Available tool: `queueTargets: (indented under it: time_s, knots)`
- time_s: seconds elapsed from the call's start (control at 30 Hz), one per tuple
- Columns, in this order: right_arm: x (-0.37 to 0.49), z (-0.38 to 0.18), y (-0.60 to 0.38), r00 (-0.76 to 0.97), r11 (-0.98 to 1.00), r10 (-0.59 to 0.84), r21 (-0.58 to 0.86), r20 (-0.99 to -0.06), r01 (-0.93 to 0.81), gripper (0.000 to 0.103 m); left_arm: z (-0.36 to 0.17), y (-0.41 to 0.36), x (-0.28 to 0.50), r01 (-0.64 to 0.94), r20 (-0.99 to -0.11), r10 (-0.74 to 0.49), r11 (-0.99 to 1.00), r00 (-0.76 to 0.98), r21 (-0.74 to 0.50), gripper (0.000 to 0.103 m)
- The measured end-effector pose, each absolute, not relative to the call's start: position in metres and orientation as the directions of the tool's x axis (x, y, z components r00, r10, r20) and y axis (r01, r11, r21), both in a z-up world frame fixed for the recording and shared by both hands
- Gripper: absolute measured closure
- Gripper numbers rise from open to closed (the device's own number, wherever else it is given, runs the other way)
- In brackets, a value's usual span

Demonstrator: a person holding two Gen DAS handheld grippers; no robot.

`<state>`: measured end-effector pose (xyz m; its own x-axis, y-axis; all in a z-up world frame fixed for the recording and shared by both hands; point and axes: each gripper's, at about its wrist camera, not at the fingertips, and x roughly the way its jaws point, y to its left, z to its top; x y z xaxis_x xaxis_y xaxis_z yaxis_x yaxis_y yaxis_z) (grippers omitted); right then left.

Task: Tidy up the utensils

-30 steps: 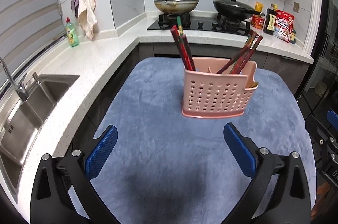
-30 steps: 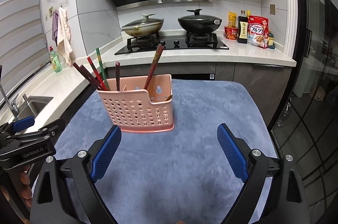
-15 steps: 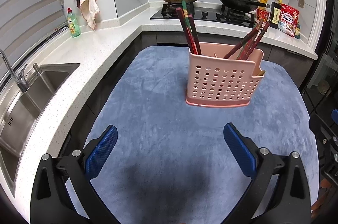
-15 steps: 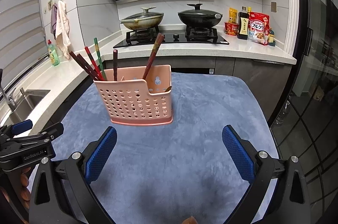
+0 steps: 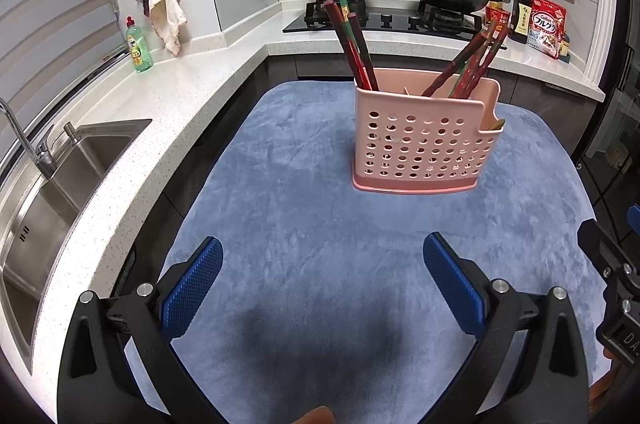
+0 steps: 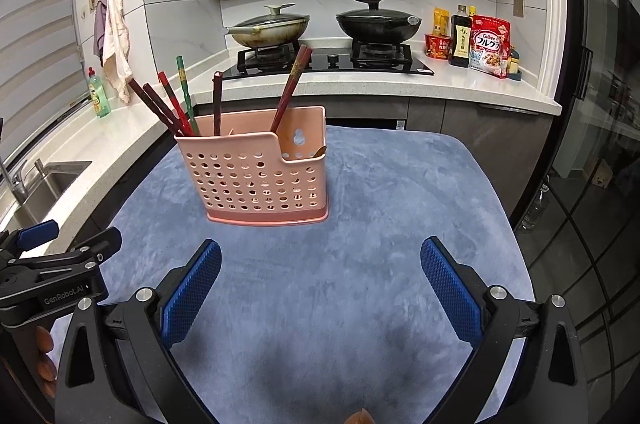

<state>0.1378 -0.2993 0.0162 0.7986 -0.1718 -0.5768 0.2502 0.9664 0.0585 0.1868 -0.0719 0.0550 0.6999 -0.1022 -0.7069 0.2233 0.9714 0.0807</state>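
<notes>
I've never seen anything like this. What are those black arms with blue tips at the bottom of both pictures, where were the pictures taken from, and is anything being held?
No robot here: a person holds a hand tool in each hand, each ending in a two-finger claw with a camera looking forward along the fingers. One picture comes from the left claw, the other from the right claw. The blue parts are the grip pads on the fingers.

Both claws stand wide open and hold nothing. The right one has just finished opening, with nothing between its fingers.

Ahead of them, on a blue cloth over a table, stands a pink perforated basket with red and green chopsticks leaning in it. In the right claw's picture, the left tool shows at the left edge.
</notes>
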Motion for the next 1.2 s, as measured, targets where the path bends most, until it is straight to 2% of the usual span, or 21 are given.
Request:
queueTargets:
  time_s: [1.2]
  knots:
    - [0.157,-0.004,-0.301,0.77,0.966,-0.159,0.064,-0.617,0.251,0.007,0.041,-0.078,0.202,0.205,-0.724,-0.068,0.973,0.686,0.103,0.007]
